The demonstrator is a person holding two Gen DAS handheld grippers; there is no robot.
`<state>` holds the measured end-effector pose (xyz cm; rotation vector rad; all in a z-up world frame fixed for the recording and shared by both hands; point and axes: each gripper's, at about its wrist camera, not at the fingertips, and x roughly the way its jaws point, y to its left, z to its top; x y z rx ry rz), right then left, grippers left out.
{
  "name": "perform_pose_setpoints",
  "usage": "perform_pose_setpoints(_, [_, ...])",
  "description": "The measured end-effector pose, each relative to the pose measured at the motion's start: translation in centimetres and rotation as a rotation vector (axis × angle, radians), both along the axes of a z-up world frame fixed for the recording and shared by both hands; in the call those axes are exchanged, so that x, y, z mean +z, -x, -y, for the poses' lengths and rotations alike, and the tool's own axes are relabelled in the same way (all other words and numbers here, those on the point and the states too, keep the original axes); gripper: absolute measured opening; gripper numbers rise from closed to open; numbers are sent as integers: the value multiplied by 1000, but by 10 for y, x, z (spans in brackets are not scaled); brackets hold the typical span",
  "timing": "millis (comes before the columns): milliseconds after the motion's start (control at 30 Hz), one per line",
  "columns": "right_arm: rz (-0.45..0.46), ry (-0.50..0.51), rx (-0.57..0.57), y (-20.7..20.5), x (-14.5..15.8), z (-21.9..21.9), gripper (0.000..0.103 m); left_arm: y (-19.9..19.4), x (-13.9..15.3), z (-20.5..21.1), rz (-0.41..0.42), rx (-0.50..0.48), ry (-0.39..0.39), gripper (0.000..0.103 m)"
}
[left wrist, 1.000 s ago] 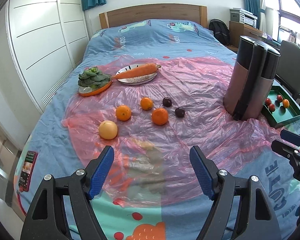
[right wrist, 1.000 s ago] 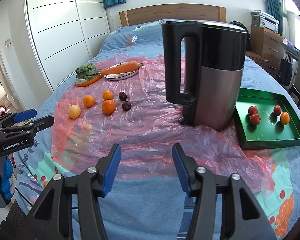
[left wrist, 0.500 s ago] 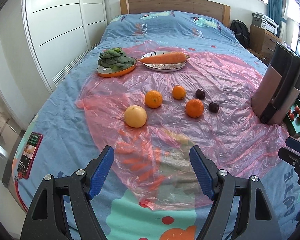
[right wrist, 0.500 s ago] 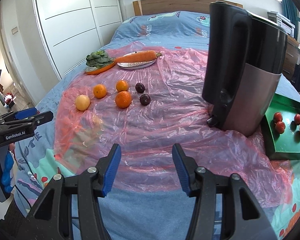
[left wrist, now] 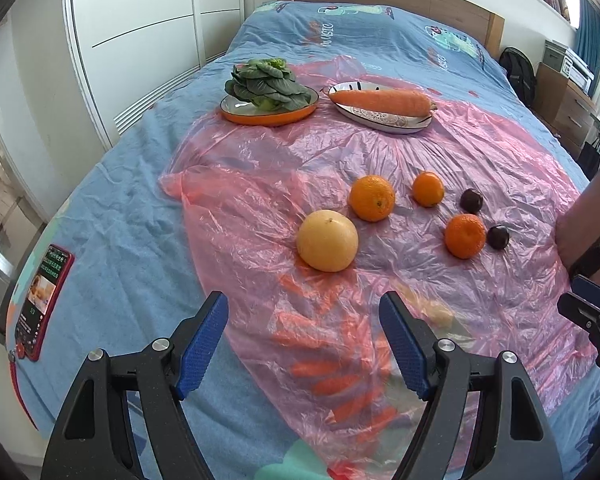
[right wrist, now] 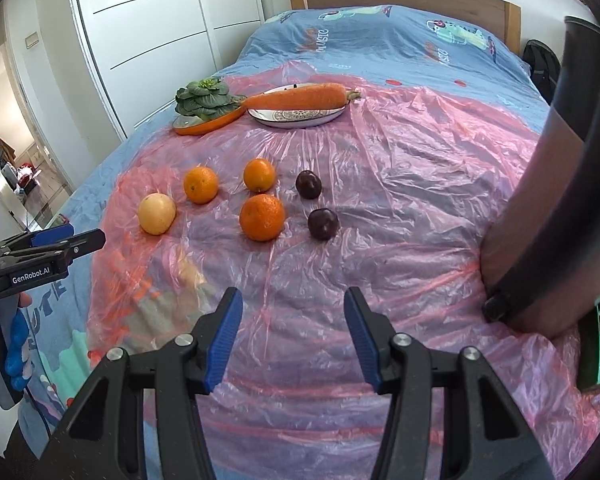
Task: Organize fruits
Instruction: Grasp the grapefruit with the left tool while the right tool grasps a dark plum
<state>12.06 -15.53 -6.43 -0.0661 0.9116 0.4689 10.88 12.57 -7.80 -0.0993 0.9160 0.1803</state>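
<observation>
Loose fruit lies on a pink plastic sheet (left wrist: 260, 184) on the bed: a pale yellow grapefruit (left wrist: 327, 240) (right wrist: 157, 214), three oranges (left wrist: 372, 197) (left wrist: 428, 188) (left wrist: 465, 235) and two dark plums (left wrist: 471, 200) (left wrist: 498, 237). My left gripper (left wrist: 303, 340) is open and empty, just short of the grapefruit. My right gripper (right wrist: 293, 334) is open and empty, short of the near orange (right wrist: 262, 217) and near plum (right wrist: 323, 223). A green tray (right wrist: 596, 356) shows at the right edge behind the kettle.
A tall black and steel kettle (right wrist: 556, 184) stands close on the right. At the back, an orange plate with leafy greens (left wrist: 269, 96) and a patterned plate with a carrot (left wrist: 380, 104). A red phone (left wrist: 40, 300) lies on the bed's left edge.
Both grippers have moved forward and turned left toward the loose fruit, which now looks larger. The kettle and green tray have slid to the right edge. Jaws stay open.
</observation>
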Motion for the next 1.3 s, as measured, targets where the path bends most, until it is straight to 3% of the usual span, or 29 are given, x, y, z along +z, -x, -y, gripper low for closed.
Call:
perform_pose_setpoints(100, [-11,12,-1,-23,-8,-8,45,-15,-9,-4,-9,1,11,73])
perform_pose_setpoints(433, [-50,41,-13,-80,-36,-20,21,-55,-27,-4,-23,-10,32,73])
perform_pose_setpoints(733, [-83,56,-5,-100,-58,-29,2,-70,-43,-4,-54,-12,39,72])
perform_pose_setpoints(1167, [-79,62,5,-104,-64,-33,0,-78,-57,-8,-82,-10,76,57])
perform_pose_setpoints(1300, [-81,60,6,-105,-64,-33,0,-80,-58,-6,-88,-21,78,45])
